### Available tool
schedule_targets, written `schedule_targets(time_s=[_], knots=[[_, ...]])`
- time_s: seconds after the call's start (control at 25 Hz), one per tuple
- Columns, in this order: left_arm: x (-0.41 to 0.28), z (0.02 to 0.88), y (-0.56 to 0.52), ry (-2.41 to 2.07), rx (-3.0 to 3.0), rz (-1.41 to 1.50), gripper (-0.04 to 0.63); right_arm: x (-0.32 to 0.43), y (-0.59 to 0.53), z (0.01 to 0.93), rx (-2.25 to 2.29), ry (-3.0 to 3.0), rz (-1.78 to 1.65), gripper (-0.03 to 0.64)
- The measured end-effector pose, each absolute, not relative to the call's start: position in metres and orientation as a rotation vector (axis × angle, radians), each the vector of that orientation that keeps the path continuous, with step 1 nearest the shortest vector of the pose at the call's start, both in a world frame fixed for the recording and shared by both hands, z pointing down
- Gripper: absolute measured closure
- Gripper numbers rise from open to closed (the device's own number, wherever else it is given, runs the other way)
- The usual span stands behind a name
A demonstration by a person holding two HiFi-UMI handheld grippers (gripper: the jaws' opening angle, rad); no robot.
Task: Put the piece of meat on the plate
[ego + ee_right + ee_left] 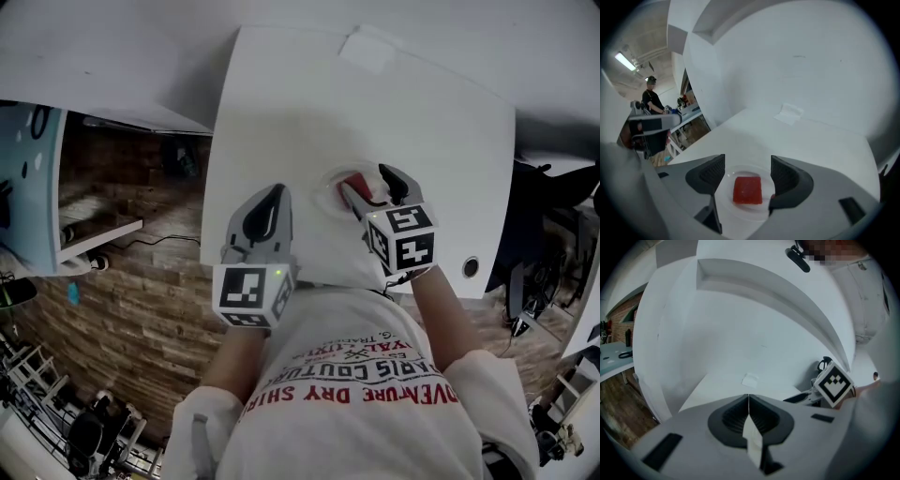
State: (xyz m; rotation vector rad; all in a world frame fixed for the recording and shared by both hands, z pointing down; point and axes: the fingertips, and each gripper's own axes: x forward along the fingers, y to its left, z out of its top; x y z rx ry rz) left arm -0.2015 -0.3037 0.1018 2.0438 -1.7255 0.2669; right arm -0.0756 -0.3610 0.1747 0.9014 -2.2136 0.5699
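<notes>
A red square piece of meat (pixel 747 190) lies flat on a small white plate (pixel 737 212) on the white table (pixel 281 112). My right gripper (pixel 747 165) hovers above it, open, with the meat showing in the gap below the jaws and no pad touching it. In the head view the meat (pixel 357 182) and plate (pixel 330 184) lie just under the right gripper (pixel 368 187). My left gripper (pixel 272 199) is to the left of the plate, over bare table. Its pads meet with nothing between them, so the left gripper (pixel 748 400) is shut and empty.
A flat white patch (pixel 367 49) lies on the far part of the table. A round hole (pixel 470 267) sits near the table's right front corner. The table's left edge drops to a wooden floor (pixel 141 281). A person (pixel 651 98) stands far off.
</notes>
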Motion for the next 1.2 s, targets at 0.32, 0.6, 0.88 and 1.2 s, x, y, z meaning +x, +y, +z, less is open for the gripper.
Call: schedule_targets(time_s=[0.32,0.6,0.88,1.2], knots=[[-0.173,0.047,-0.317,-1.749,2.170,0.208,0.588,-0.037,-0.379,0.078,1.204,-2.443,0.545,0.588],[-0.143,-0.001,-0.320,-1.749,2.284,0.154,0.588,-0.002,-0.378,0.004,1.366,-2.624,0.370,0.604],[-0.130,-0.047,-0.319,-1.799,2.374,0.085,0.588,0.019,-0.368,-0.043,1.456,-2.699,0.131,0.604],[-0.130,-0.048,-0.312,-1.845,2.372,0.102,0.588,0.027,-0.357,-0.048,1.466,-2.742,0.186,0.604]])
